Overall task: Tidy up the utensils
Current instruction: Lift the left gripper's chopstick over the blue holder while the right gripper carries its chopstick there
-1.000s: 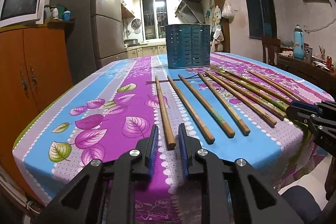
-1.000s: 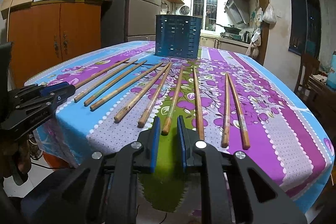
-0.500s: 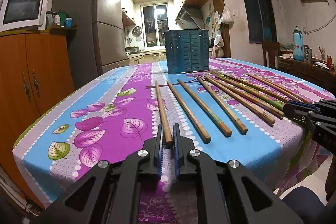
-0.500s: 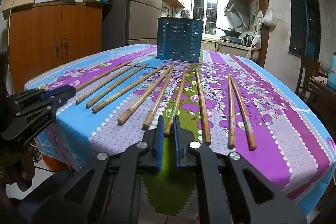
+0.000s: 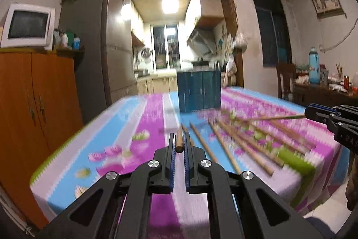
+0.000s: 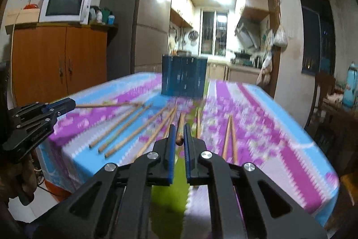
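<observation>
Clamping a round wooden chopstick (image 5: 179,142) by its near end, the left gripper (image 5: 178,145) has its blue-padded jaws closed on the stick, which points away over the table. The right gripper (image 6: 179,138) grasps a second wooden chopstick (image 6: 180,130) the same way, jaws pressed on its butt end. Both sticks appear raised off the cloth; in the right wrist view the left one juts out level above the table. The other wooden chopsticks (image 6: 125,134) lie side by side, fanned on the flowered purple, blue and green tablecloth (image 6: 268,127), blurred. Beyond them, near the far edge, stands the dark blue perforated utensil holder (image 5: 198,91), upright and well apart from both grippers.
</observation>
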